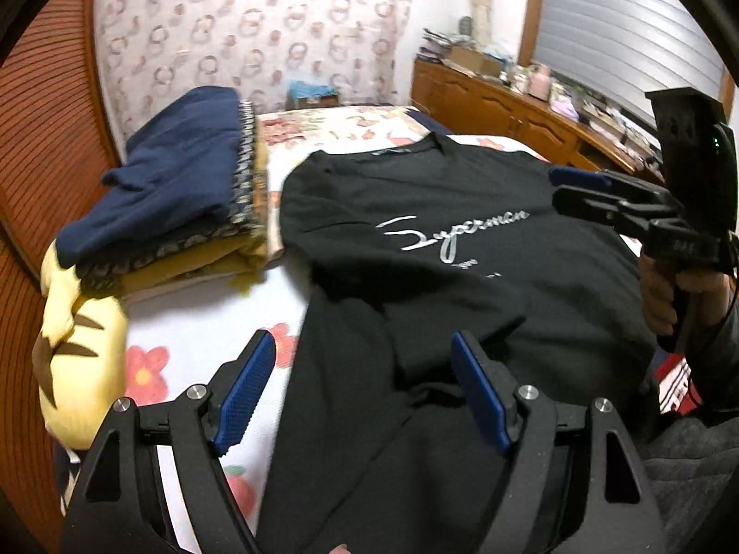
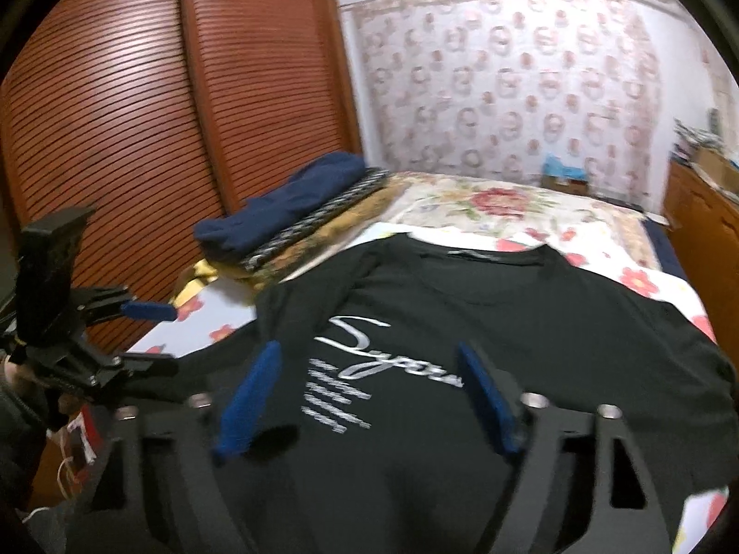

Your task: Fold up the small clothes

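Blue pads of your left claw [image 1: 365, 397] sit closest to the lens, spread wide with nothing pinched between them; they hover just over the near left part of the black T-shirt [image 1: 462, 249], where a sleeve or side panel looks already turned in over the body, though the dark cloth makes the edge hard to read. That shirt, with its white script print, lies face up on the floral bed sheet [image 1: 194, 318], collar pointing away from you. You seem to be early in the fold: the garment is laid out and smoothed, and both claws are coming in for a grasp. Your right claw [image 2: 369, 397] is also parted, hanging over the shirt's chest just below the print, and I see no fabric caught between its pads; seen from the left wrist it reaches in level from the shirt's right side. My reading is that the next move calls for lowering each claw onto an edge, pinching one layer only, then lifting together so the cloth folds straight. Beyond the shirt's left shoulder sits a stack of folded clothes [image 1: 184, 194], navy on top, and a yellow plush toy [image 1: 78, 360] lies nearer you on that same side.
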A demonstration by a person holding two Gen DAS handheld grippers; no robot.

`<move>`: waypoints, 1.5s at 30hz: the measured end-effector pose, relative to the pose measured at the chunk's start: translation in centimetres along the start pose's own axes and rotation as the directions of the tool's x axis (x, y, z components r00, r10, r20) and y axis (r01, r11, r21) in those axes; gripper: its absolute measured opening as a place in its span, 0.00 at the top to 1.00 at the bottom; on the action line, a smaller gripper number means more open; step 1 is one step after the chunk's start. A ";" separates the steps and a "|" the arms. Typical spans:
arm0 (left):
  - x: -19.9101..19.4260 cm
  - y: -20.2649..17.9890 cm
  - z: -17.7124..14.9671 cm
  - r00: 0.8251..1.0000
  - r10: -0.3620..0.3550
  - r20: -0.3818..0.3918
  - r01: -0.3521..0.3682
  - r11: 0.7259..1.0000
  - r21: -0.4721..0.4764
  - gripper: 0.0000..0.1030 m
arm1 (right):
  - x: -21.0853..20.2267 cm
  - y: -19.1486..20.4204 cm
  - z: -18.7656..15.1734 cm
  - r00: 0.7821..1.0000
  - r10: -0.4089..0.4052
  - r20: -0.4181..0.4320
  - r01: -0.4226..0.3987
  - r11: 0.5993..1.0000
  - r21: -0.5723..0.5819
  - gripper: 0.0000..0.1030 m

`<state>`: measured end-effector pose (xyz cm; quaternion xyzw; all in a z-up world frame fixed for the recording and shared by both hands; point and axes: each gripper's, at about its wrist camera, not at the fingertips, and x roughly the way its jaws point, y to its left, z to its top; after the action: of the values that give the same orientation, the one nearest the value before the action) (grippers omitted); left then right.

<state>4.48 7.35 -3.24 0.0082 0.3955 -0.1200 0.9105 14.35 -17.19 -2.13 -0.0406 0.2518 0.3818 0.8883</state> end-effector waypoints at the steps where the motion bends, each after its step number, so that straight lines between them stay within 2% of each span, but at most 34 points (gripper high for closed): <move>1: -0.3 0.5 -0.2 1.000 0.012 0.005 -0.012 1.000 -0.011 0.24 | 0.6 0.4 0.3 1.000 0.024 -0.011 -0.025 1.000 -0.019 0.39; 3: -0.6 1.2 -0.5 0.999 0.035 0.012 -0.035 0.999 -0.025 0.24 | 1.9 0.7 1.2 0.998 0.060 -0.036 -0.062 0.997 -0.049 0.50; 7: -0.9 2.5 -1.2 0.998 0.060 0.028 -0.058 0.997 -0.058 0.24 | 5.4 2.0 2.7 0.982 0.153 -0.107 -0.164 0.981 -0.103 0.54; 10: -1.3 3.6 -1.7 0.996 0.077 0.035 -0.073 0.994 -0.083 0.24 | 7.9 2.9 3.5 0.969 0.186 -0.165 -0.208 0.969 -0.130 0.58; 11: -1.4 3.9 -1.8 0.996 0.078 0.035 -0.075 0.993 -0.092 0.24 | 8.8 3.2 3.6 0.962 0.194 -0.190 -0.223 0.965 -0.141 0.63; 12: -1.5 4.1 -2.0 0.996 0.081 0.034 -0.077 0.992 -0.099 0.24 | 9.6 3.4 3.6 0.957 0.197 -0.211 -0.230 0.962 -0.148 0.68; 17: -1.7 4.7 -2.6 0.996 0.084 0.035 -0.080 0.991 -0.109 0.24 | 13.2 4.0 3.5 0.936 0.164 -0.312 -0.234 0.951 -0.203 0.73; 20: -1.6 4.9 -2.7 0.996 0.082 0.036 -0.077 0.991 -0.112 0.24 | 14.3 4.0 3.1 0.930 0.118 -0.347 -0.216 0.941 -0.259 0.93; 22: -1.6 5.0 -2.8 0.996 0.077 0.039 -0.072 0.991 -0.113 0.24 | 14.2 3.3 3.2 0.934 0.098 -0.343 -0.200 0.940 -0.276 0.97; 27: -1.2 4.8 -2.6 0.997 0.069 0.039 -0.064 0.991 -0.114 0.24 | 11.4 -0.2 4.6 0.959 0.149 -0.243 -0.193 0.967 -0.167 0.98; 30: -1.1 4.4 -2.4 0.997 0.062 0.041 -0.058 0.993 -0.106 0.24 | 9.7 -2.9 5.6 0.977 0.094 -0.189 -0.117 0.987 -0.114 0.98; 33: -1.1 3.7 -2.0 0.997 0.053 0.050 -0.048 0.995 -0.093 0.24 | 9.0 -5.3 5.5 0.982 0.017 -0.189 -0.030 0.998 -0.063 0.98; 34: -1.1 3.5 -1.8 0.997 0.050 0.052 -0.045 0.995 -0.089 0.24 | 8.6 -6.4 4.9 0.980 -0.014 -0.197 0.002 0.998 -0.058 0.96; 35: -1.0 3.3 -1.7 0.997 0.047 0.053 -0.042 0.995 -0.085 0.24 | 8.4 -6.9 4.4 0.977 -0.037 -0.209 0.026 0.998 -0.055 0.88; 36: -0.9 3.0 -1.5 0.998 0.043 0.056 -0.038 0.996 -0.079 0.24 | 8.1 -7.5 3.8 0.972 -0.081 -0.220 0.070 0.996 -0.059 0.76; 38: -0.7 2.6 -1.3 0.998 0.041 0.057 -0.037 0.997 -0.070 0.24 | 7.4 -8.1 2.8 0.963 -0.155 -0.221 0.144 0.987 -0.067 0.64; 42: 0.0 2.3 -0.9 0.998 0.039 0.056 -0.034 0.996 -0.080 0.24 | 5.8 -7.5 1.5 0.974 -0.109 -0.199 0.107 0.994 -0.019 0.64; 45: 0.2 2.1 -0.8 0.998 0.035 0.058 -0.029 0.996 -0.090 0.24 | 4.5 -5.4 0.6 0.983 -0.030 -0.179 0.028 0.999 -0.015 0.64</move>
<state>4.48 9.43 -4.14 -0.0295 0.3732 -0.0879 0.9231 21.01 -17.91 -4.36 -0.0840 0.3276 0.3650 0.8674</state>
